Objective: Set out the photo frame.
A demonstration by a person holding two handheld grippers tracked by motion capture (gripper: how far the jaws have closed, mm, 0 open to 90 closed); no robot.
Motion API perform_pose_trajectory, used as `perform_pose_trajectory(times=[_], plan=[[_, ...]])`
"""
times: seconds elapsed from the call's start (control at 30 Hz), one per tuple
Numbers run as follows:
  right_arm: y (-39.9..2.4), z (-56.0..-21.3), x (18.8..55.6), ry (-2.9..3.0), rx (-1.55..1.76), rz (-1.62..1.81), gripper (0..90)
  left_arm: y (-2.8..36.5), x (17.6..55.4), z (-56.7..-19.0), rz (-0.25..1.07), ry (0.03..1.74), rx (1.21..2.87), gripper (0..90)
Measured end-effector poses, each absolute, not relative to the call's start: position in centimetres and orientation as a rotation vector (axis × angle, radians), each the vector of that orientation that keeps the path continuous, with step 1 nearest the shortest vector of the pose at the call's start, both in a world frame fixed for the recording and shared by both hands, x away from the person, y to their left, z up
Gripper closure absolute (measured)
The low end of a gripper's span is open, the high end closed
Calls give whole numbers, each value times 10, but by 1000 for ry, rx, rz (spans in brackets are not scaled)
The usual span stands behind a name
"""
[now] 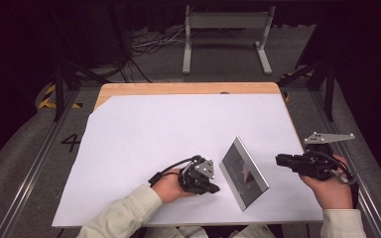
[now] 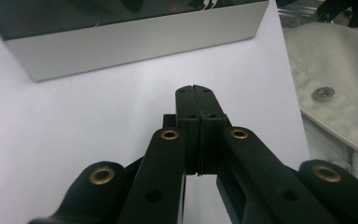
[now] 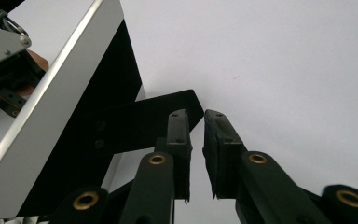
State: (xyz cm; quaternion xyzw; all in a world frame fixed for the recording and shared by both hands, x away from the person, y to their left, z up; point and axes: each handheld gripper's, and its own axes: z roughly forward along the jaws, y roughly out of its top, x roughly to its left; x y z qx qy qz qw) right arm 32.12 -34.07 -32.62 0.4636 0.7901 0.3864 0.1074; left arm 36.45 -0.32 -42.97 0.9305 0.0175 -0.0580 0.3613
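Nearest us, left gripper (image 1: 213, 189) sits clenched, empty, just left of the tilted picture frame (image 1: 244, 173); right gripper (image 1: 279, 159), slightly parted, grasps nothing, over the white sheet (image 1: 168, 129).

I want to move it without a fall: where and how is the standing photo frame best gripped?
Probably the top edge of the photo frame, from above: it stands tilted on the white sheet, propped by its black back stand, so the silver border is the free thin part that narrow fingers can pinch.
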Motion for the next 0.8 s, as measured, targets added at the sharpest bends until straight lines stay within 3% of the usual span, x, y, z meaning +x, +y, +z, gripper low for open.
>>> perform_pose_trajectory(times=[0.8], plan=[[-324,-302,335,2350,1523,1027,770,46,384,-421,-82,195,2348,900]])
